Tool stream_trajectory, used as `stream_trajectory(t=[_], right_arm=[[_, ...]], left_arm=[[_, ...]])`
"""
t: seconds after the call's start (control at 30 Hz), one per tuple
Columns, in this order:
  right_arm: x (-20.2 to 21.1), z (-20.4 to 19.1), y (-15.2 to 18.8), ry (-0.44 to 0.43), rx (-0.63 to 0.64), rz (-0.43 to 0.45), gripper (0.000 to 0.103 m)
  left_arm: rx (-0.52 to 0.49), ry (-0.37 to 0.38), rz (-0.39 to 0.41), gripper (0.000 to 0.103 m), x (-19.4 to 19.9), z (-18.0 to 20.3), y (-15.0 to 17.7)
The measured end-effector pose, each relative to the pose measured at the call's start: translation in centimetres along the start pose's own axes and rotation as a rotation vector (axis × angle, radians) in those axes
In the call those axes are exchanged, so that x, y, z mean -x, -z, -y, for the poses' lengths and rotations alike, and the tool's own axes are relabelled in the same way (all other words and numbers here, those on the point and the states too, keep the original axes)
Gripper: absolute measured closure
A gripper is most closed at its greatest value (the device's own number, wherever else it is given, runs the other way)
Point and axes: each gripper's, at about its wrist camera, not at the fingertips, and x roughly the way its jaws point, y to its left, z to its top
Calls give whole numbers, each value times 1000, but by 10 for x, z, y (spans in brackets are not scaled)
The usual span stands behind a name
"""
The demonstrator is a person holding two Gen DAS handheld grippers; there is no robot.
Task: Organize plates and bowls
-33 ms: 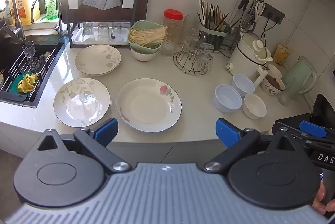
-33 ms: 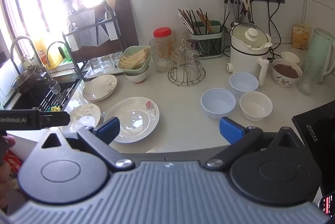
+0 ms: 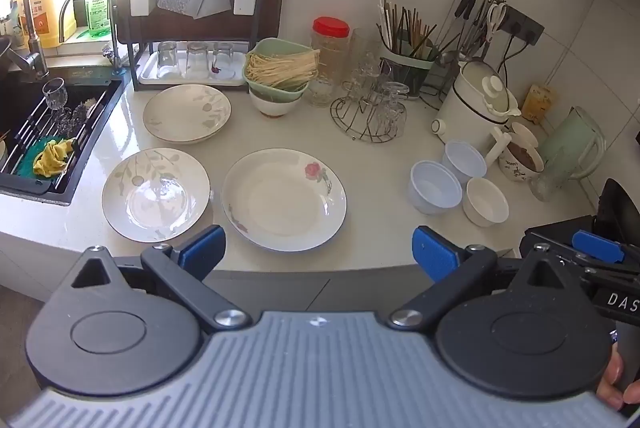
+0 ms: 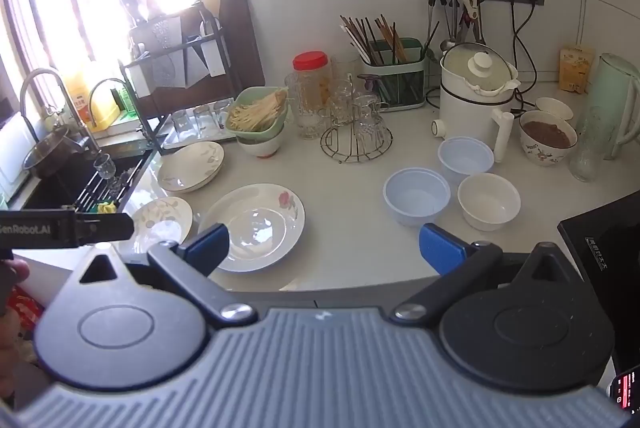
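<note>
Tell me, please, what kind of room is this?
Most likely a home kitchen. A sink with a tap is set into the counter, plates and bowls lie on it, and a chopstick holder stands by the tiled wall.

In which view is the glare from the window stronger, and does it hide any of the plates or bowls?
Right wrist view: stronger glare, washing out the dark dish rack top; the rose-patterned white plate only carries a bright reflection. Left wrist view: glare stays in the top-left corner; the three small empty bowls are clear. Both views bend the white countertop edge.
</note>
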Motion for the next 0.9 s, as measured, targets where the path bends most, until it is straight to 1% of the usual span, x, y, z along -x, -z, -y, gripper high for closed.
stream_trajectory(t=[0.03, 0.07, 0.3, 0.33, 0.8, 0.9], right_arm=[[-1, 1, -1, -3, -4, -22, 0], [0, 1, -1, -1, -4, -23, 0], [-1, 0, 1, 4, -13, -20, 0], [1, 8, 3, -9, -19, -25, 0], [-4, 3, -1, -6, -34, -31, 0], [-3, 2, -2, -6, -27, -29, 0]], left_arm=[[-3, 1, 0, 2, 1, 1, 0], [1, 4, -4, 2, 0, 0, -1], [-12, 4, -7, 2, 3, -3, 1], [-13, 5, -8, 2, 3, -4, 1], [-34, 2, -15, 2, 0, 2, -3], [-45, 13, -33, 2, -1, 6, -2]])
